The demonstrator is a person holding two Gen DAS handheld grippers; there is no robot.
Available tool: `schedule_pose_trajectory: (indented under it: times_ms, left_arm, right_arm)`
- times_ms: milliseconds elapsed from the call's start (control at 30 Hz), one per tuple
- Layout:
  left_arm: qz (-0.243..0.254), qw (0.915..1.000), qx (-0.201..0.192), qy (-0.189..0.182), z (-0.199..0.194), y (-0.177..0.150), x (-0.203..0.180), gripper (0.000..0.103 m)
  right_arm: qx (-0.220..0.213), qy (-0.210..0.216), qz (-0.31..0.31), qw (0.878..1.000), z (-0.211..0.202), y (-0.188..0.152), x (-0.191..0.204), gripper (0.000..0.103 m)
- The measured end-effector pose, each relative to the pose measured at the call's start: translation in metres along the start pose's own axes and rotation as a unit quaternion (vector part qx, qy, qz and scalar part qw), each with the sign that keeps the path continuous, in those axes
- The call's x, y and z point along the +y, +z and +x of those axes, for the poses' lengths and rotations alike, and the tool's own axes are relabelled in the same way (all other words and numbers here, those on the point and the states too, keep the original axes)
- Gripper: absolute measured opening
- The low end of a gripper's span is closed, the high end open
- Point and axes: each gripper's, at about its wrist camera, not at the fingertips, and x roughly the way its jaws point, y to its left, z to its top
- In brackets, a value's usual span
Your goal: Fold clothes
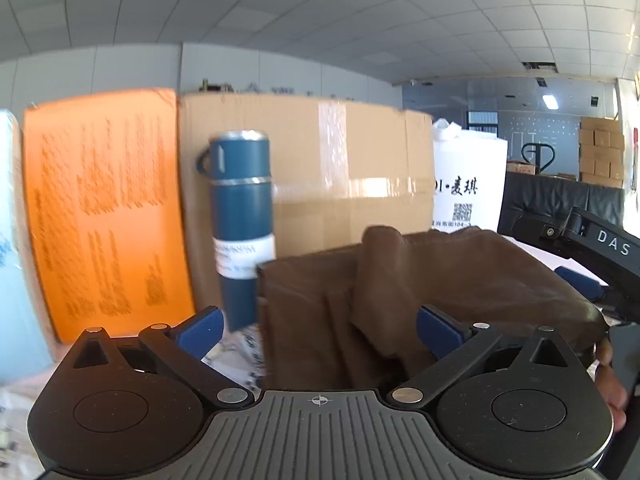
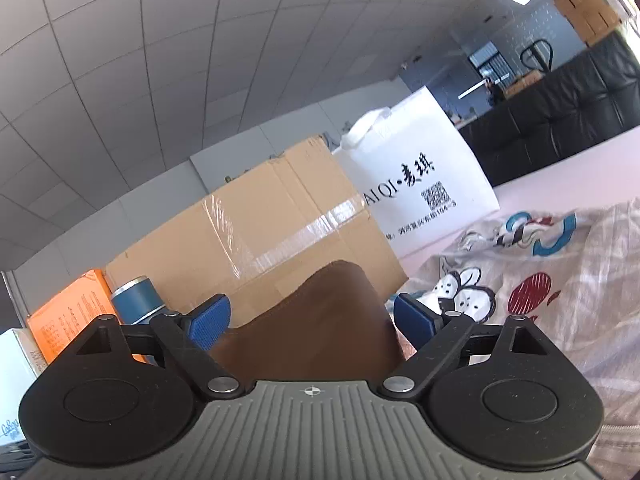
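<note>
left tool [image 1: 318, 330] was spread apart, brown garment [image 1: 420, 292] bunched between its fingers, nothing pinched | right tool [image 2: 310, 322] also apart, same brown cloth at 12 o'clock | printed garment [image 2: 540, 272] lay rumpled at 3 o'clock | looked mid-fold, brown piece partly doubled, printed one still to do

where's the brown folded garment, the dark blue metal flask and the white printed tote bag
brown folded garment [image 1: 460, 276], left wrist view, top fold
dark blue metal flask [image 1: 242, 208], left wrist view, body under the silver band
white printed tote bag [image 2: 416, 184], right wrist view, front panel
</note>
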Motion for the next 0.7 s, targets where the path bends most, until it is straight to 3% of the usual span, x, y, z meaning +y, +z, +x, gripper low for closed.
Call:
schedule_pose_trajectory:
  times_ms: [167, 300, 400, 567, 700]
  left_arm:
    - [0.023, 0.9993, -0.028, 0.002, -0.040, 0.002, 0.019, 0.103]
    - [0.021, 0.9985, -0.050, 0.007, -0.066, 0.004, 0.038, 0.103]
    - [0.017, 0.9981, -0.059, 0.002, -0.081, 0.004, 0.052, 0.103]
    - [0.008, 0.9975, -0.069, -0.010, -0.105, 0.002, 0.076, 0.103]
    - [-0.023, 0.9953, -0.091, -0.024, -0.125, -0.004, 0.095, 0.103]
  right_arm:
    - [-0.067, -0.019, -0.027, 0.997, -0.022, 0.001, 0.014, 0.098]
    - [-0.082, -0.034, -0.039, 0.995, -0.037, 0.005, 0.034, 0.101]
    - [-0.068, 0.013, -0.047, 0.997, -0.052, 0.005, 0.053, 0.103]
    - [-0.008, 0.070, -0.002, 0.998, -0.075, -0.001, 0.084, 0.103]
    - [0.000, 0.089, -0.052, 0.995, -0.103, -0.019, 0.126, 0.103]
